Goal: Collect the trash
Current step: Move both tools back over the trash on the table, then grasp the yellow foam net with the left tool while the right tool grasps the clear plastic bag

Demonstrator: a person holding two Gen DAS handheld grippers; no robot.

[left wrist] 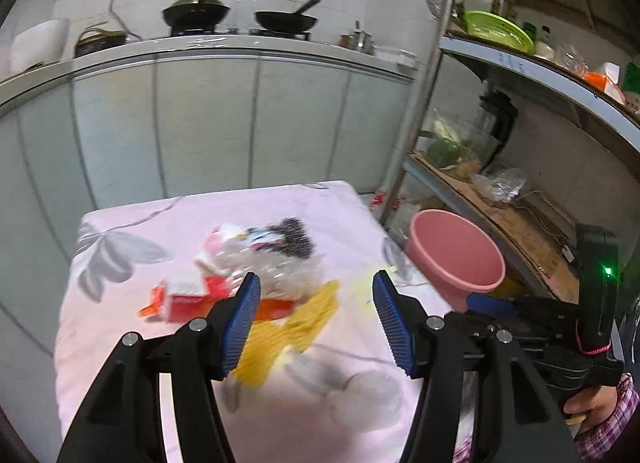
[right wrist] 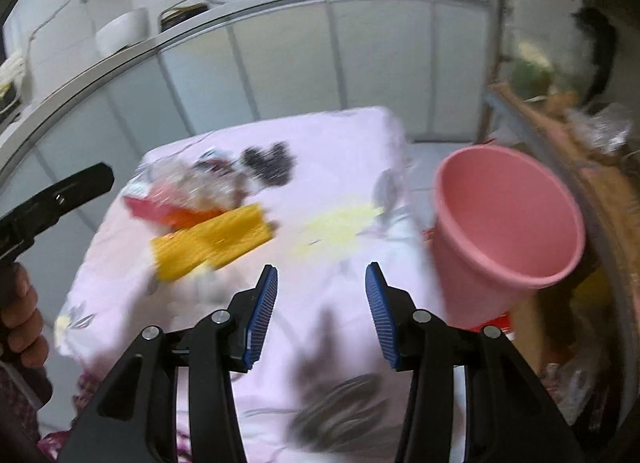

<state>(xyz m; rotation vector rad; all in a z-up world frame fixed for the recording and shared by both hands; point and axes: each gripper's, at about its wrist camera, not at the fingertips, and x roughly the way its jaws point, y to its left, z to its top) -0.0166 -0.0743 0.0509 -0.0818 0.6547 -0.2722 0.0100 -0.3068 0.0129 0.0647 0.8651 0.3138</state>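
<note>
Both jaws are standing open and empty as we are holding the left gripper (left wrist: 316, 319) and right gripper (right wrist: 321, 313) above the pink floral-clothed surface (right wrist: 344, 143). Blurred trash, a yellow ribbed wrapper (right wrist: 212, 241) and red packets (left wrist: 192, 297), is lying far left; the round pink plastic bucket (right wrist: 508, 219) is sitting right.

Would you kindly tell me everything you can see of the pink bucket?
The pink bucket is a round, tapered tub, wider at the rim than at the base, and looks like smooth matte plastic in one plain colour. No handle or lid shows. Its mouth is open, and the inside looks empty as far as can be seen. It stands beside the table's right edge, lower than the tabletop, in front of the metal shelving. Its base is hidden. Neither gripper touches it; the right gripper is nearer, with open fingers.
</note>
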